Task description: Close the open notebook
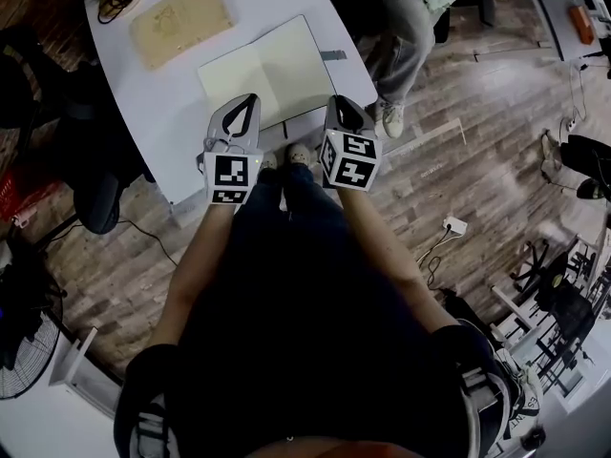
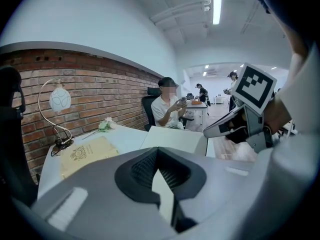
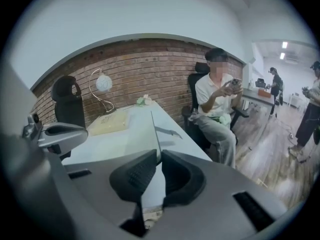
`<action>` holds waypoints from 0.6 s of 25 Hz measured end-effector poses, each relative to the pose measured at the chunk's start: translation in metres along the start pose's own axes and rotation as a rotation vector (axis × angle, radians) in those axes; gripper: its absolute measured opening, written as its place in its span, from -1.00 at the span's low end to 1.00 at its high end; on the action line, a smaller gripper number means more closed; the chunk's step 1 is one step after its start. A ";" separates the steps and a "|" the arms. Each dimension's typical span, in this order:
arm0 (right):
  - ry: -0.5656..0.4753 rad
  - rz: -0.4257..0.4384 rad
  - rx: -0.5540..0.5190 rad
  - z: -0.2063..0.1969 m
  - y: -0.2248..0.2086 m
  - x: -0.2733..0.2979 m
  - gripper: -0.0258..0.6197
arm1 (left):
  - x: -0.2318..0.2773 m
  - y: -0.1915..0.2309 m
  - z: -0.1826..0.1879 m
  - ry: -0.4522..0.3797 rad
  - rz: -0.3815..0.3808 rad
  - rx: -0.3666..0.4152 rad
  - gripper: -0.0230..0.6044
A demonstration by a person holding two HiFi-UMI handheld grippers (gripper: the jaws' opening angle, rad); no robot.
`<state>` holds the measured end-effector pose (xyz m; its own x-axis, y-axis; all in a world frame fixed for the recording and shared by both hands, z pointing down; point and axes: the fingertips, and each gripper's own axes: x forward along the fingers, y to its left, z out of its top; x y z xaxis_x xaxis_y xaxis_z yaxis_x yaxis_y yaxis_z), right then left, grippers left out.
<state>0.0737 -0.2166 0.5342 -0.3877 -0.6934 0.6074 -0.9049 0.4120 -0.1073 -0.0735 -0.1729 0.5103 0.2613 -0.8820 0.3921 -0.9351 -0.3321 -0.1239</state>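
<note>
**Overview of a counter scene with two hand-held tools.** A wooden floor is shown around a long white counter. The far end of the counter is set against a brick wall. A black office chair is seen at one long side of the counter, and a seated person at the other.

The open notebook is laid on the near part of the counter with its pale, blank pages upward. Its near edge is met by the tips of both tools. A tan booklet stamped with an emblem is placed beyond the notebook, apart from it, toward the far left corner.

The left tool is held at the notebook's near left corner. In the left gripper view its pads are brought together at the tips, and only a pale slit is seen behind them. Whether the page is touched cannot be told.

The right tool is held at the near right corner. In the right gripper view its jaws are closed on a thin edge of the notebook, which is seen edge-on running away from between the pads.

A marker cube is carried on each tool. A globe lamp on a curved stem and a spray of white flowers are set at the counter's far end. A small grey tab is seen on the counter just beside the notebook's right edge.
</note>
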 end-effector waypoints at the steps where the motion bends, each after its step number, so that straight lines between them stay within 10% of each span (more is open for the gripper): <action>1: -0.005 0.001 -0.018 0.002 0.002 -0.001 -0.79 | -0.002 0.001 0.000 -0.001 0.005 0.000 -0.91; 15: -0.083 0.051 -0.216 0.018 0.031 -0.012 -0.80 | -0.023 0.006 0.002 -0.024 0.066 -0.013 -0.91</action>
<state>0.0470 -0.2058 0.5092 -0.4534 -0.7107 0.5379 -0.8284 0.5588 0.0401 -0.0848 -0.1557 0.4984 0.2040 -0.9097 0.3617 -0.9536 -0.2683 -0.1368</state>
